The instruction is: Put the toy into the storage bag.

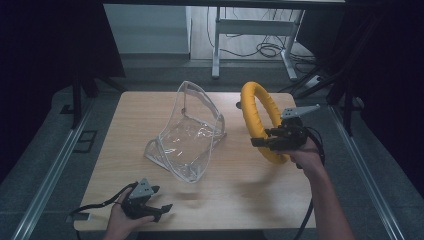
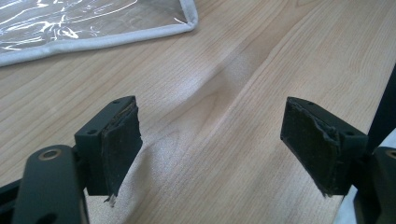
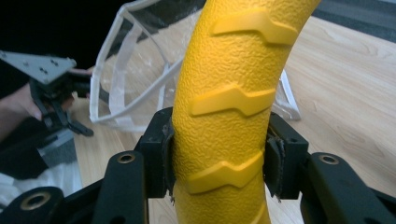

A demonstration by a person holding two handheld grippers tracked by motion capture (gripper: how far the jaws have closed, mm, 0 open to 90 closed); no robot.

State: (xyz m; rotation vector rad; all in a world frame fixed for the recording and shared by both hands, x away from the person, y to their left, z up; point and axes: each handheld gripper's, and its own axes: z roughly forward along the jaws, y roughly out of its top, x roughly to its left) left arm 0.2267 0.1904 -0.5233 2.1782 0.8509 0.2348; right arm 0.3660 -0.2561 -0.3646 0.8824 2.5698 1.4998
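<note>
Table (image 1: 240, 185): light wood with visible grain, squarish with rounded corners; it carries the bag and the left gripper, and a faint blurred shadow lies on its near middle.
Right arm (image 1: 327, 200): bare forearm reaching up from the bottom right edge of the high view, hand wrapped around the gripper body above the table's right side.
Left hand (image 1: 120, 222): comes in at the bottom left, low at the near edge of the table, closed around its gripper from behind.
Bag (image 1: 187, 135): clear, crinkled plastic with pale fabric edging, standing open near the table's middle, its tall mouth to the rear and a flat flap lying toward the near side; its glossy corner also shows at the top of the left gripper view.
Ring (image 1: 260, 120): yellow, thick and rounded like a padded hoop, held upright on edge above the right side of the table, just right of the bag; its skin is pebbled and carries raised zigzag ridges.
Right gripper (image 3: 219, 163): black, with a grey three-cornered plate on top; jaws clamped on the ring's lower arc, worn dark pads pressed against both sides.
Left gripper (image 2: 212, 149): black, jaws spread wide apart over bare wood with nothing between them; its pads (image 2: 122, 140) are frayed at the edges.
</note>
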